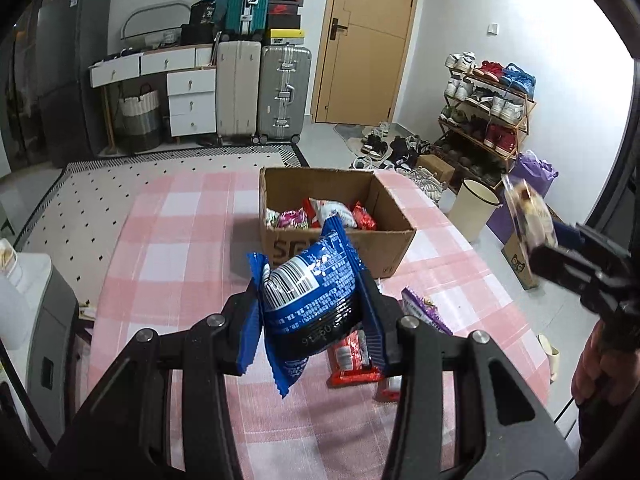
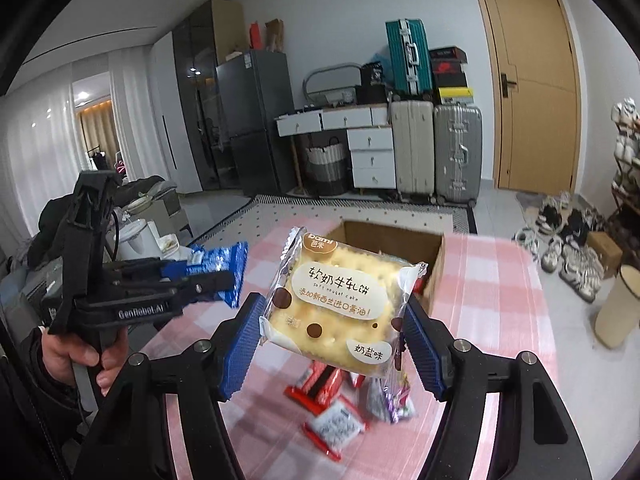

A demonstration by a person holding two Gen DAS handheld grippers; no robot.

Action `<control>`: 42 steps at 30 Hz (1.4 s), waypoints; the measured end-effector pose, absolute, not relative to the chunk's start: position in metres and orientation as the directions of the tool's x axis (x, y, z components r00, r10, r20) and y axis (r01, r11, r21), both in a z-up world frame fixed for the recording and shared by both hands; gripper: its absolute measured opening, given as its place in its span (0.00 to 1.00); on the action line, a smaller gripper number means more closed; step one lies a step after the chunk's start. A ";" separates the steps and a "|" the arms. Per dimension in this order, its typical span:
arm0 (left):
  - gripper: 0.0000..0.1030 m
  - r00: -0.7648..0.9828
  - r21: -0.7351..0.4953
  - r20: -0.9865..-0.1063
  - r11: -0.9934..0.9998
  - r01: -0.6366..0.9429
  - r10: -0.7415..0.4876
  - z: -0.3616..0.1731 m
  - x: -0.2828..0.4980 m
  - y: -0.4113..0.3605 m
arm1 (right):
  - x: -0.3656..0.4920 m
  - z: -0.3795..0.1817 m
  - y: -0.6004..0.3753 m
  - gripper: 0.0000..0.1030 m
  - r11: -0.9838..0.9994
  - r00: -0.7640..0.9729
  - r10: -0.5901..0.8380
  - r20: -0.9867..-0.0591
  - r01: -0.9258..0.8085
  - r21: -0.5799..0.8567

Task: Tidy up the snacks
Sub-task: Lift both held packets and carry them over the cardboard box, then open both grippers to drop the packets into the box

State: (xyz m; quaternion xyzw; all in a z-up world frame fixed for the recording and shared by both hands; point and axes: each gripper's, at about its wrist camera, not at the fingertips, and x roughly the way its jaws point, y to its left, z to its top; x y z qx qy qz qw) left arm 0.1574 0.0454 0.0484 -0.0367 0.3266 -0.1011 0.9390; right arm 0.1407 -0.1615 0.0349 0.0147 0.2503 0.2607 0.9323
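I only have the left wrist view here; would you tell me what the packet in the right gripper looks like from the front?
Observer: The right gripper clamps a clear cracker packet showing a pale square biscuit.
Operator: Is its label readable?
Observer: Yes, a brown brand tab sits at its top corner.
Operator: And my left gripper, from your side?
Observer: The left gripper holds the blue packet out level, left of the box.

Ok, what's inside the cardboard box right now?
The cardboard box holds several snack packets: red, white and pink ones along its near side. The blue packet in the left gripper covers part of them, and the box floor is hidden.
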 end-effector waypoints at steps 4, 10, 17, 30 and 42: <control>0.39 0.770 -0.130 -0.598 0.975 0.181 -0.223 0.065 0.160 0.041 | 0.150 0.054 -0.159 0.67 0.857 0.746 0.505 -0.434 -0.494 0.149; 0.39 0.781 -0.130 -0.577 0.971 0.201 -0.239 0.090 0.170 0.034 | 0.168 0.079 -0.152 0.67 0.851 0.752 0.513 -0.415 -0.509 0.130; 0.39 0.778 -0.136 -0.577 0.968 0.209 -0.249 0.111 0.195 0.026 | 0.190 0.094 -0.150 0.67 0.853 0.755 0.514 -0.406 -0.500 0.151; 0.39 0.768 -0.153 -0.585 0.965 0.212 -0.262 0.131 0.261 0.018 | 0.250 0.107 -0.152 0.67 0.873 0.771 0.477 -0.423 -0.471 0.126; 0.39 0.728 -0.145 -0.638 0.967 0.208 -0.252 0.104 0.348 0.008 | 0.327 0.087 -0.150 0.67 0.880 0.749 0.457 -0.480 -0.459 0.123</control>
